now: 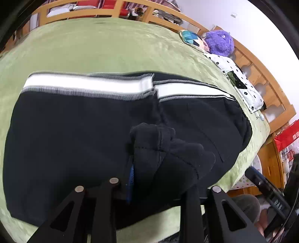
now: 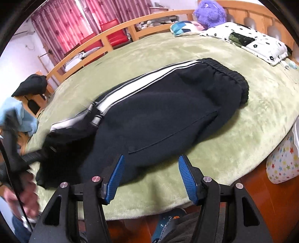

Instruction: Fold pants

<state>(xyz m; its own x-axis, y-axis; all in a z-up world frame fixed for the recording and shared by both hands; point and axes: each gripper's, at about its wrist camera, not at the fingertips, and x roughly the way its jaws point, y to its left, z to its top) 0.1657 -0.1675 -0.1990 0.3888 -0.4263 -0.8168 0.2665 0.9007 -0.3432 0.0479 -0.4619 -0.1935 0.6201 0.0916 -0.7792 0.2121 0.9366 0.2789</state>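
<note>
- Here, nearest the right wrist camera, the right gripper [image 2: 150, 177] hangs above the near edge of the bed [image 2: 233, 149] with its blue pads [image 2: 186, 179] spread apart and nothing between them; it is released.
- Just past those pads lie the black pants [image 2: 158, 112], folded over on themselves, with the lower edge of the fabric close to the near edge of the bed.
- The white side stripes [image 2: 130, 87] run along the far side of the pants, and the gathered waistband [image 2: 233, 74] points toward the head of the bed.
- In the left wrist view, the left gripper [image 1: 158, 179] sits low over the near part of the pants; a bunched fold of black fabric [image 1: 168, 149] rises between its fingers and hides most of them.
- Only a sliver of one blue pad [image 1: 131, 175] shows beside that fold, so whether it is grasping the cloth I cannot tell.
- In the right wrist view, a hand [image 2: 20, 201] shows blurred at the left edge.
- Farther off, a white patterned pillow [image 2: 252, 41] lies at the head of the bed.
- Beyond it sit a blue patchwork cushion [image 2: 183, 28] and a purple plush toy [image 2: 211, 13] by the wooden headboard [image 2: 261, 13].
</note>
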